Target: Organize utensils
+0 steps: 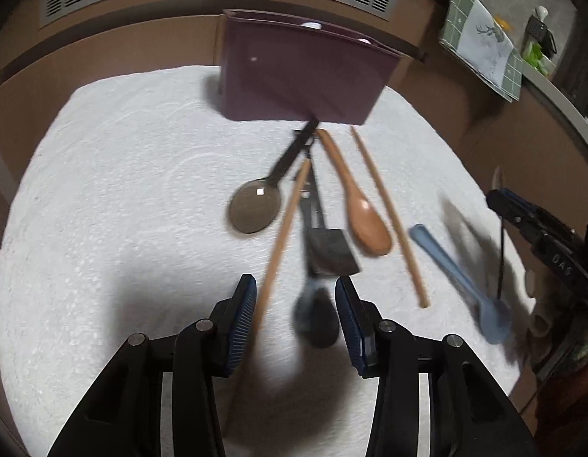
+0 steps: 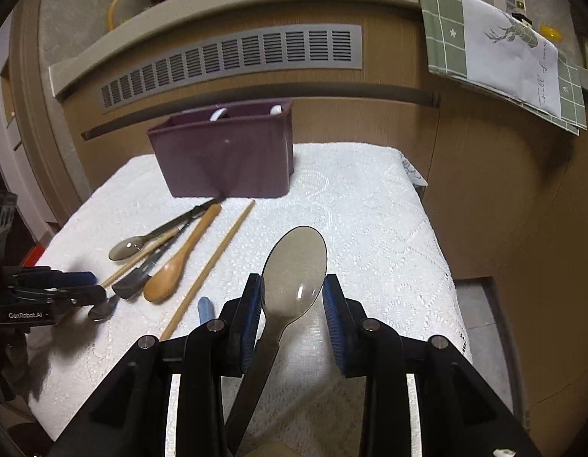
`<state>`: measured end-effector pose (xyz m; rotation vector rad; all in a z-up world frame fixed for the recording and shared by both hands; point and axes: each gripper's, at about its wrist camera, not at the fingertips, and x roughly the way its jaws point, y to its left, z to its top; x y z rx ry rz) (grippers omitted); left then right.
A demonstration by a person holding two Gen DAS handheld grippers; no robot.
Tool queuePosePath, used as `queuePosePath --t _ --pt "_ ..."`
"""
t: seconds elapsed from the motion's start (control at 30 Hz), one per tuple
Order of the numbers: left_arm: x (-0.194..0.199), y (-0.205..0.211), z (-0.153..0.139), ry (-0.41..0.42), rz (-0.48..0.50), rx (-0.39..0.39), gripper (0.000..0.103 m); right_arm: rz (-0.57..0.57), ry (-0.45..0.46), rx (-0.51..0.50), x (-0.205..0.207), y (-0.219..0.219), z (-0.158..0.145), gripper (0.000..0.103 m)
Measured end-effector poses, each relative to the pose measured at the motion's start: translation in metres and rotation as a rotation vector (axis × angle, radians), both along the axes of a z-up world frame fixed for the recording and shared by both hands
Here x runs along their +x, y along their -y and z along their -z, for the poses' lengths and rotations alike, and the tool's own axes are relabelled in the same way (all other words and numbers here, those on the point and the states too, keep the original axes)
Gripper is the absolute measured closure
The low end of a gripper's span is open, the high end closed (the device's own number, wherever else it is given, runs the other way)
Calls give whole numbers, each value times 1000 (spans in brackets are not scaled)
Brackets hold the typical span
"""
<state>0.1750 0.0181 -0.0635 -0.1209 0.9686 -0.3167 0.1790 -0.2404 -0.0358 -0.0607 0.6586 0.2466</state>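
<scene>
A purple utensil holder (image 1: 294, 72) stands at the far side of a white cloth; it also shows in the right wrist view (image 2: 225, 152). Before it lie a grey plastic spoon (image 1: 255, 205), a wooden spoon (image 1: 364, 213), two wooden chopsticks (image 1: 389, 217), a black spatula (image 1: 328, 251), a blue spoon (image 1: 461, 282) and a dark metal spoon (image 1: 316, 320). My left gripper (image 1: 295, 297) is open just above the metal spoon and one chopstick. My right gripper (image 2: 292, 297) has a grey plastic spoon (image 2: 294, 266) between its fingers, bowl forward; the pads stand slightly apart from it.
The white cloth (image 2: 370, 221) covers a small table with an edge on the right. A wooden cabinet with a grey vent (image 2: 233, 61) rises behind. A green checked towel (image 2: 499, 57) hangs at the upper right.
</scene>
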Motion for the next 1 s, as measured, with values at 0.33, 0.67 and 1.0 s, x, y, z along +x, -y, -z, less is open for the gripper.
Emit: queuePosePath --t 0.33,0.67,1.0 --pt "-14 50 -6 154 -75 87 59 16 -16 45 3 6 16 74" --pt "0 67 7 133 -157 204 58 10 6 117 -1 17 13 73" --pt "-10 39 -13 214 -201 123 71 8 -1 154 1 22 13 73"
